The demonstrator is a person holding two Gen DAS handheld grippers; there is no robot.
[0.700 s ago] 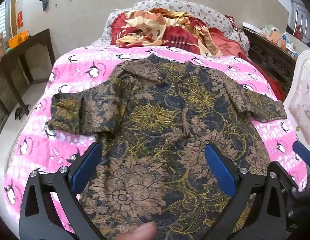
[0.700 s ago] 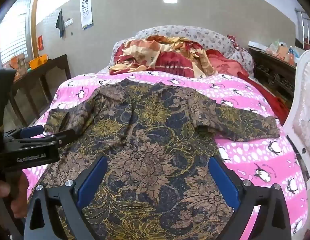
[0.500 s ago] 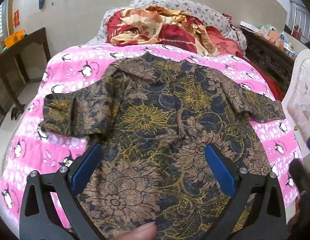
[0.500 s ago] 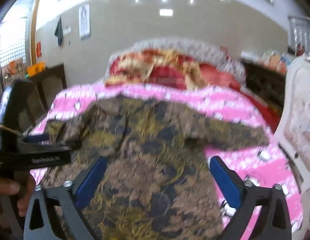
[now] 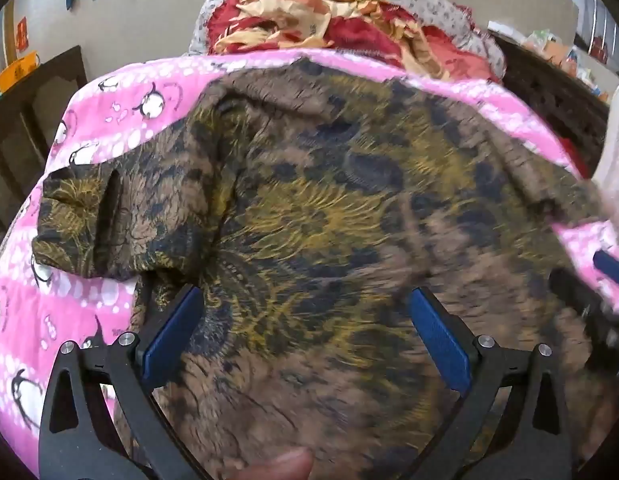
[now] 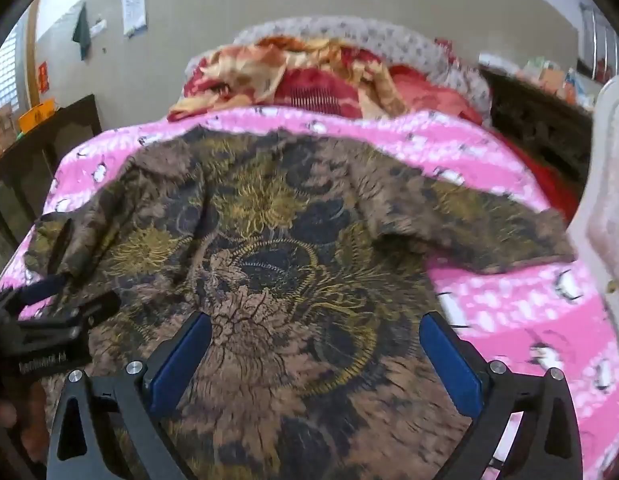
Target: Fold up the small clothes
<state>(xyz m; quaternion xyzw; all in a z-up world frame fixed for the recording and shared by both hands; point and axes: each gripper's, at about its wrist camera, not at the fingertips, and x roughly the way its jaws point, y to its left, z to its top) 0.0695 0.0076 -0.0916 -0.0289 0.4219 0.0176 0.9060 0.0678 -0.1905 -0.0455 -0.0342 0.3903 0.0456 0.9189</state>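
Note:
A brown, gold and navy floral short-sleeved shirt (image 5: 309, 208) lies spread flat on a pink penguin-print bedspread (image 5: 121, 116), collar toward the far end, both sleeves out. It also shows in the right wrist view (image 6: 277, 248). My left gripper (image 5: 305, 332) is open and empty, low over the shirt's lower left body near the left sleeve (image 5: 105, 224). My right gripper (image 6: 315, 356) is open and empty over the shirt's lower middle. The left gripper shows at the left edge of the right wrist view (image 6: 49, 320).
A crumpled red and cream quilt (image 6: 301, 76) and a floral pillow (image 6: 349, 36) lie at the head of the bed. A dark wooden table (image 6: 49, 136) stands to the left. A dark cabinet (image 6: 537, 120) and a white chair back (image 6: 601, 208) stand to the right.
Both grippers have moved forward and lower over the shirt, which now fills more of both views. Both stay open. The shirt has not moved.

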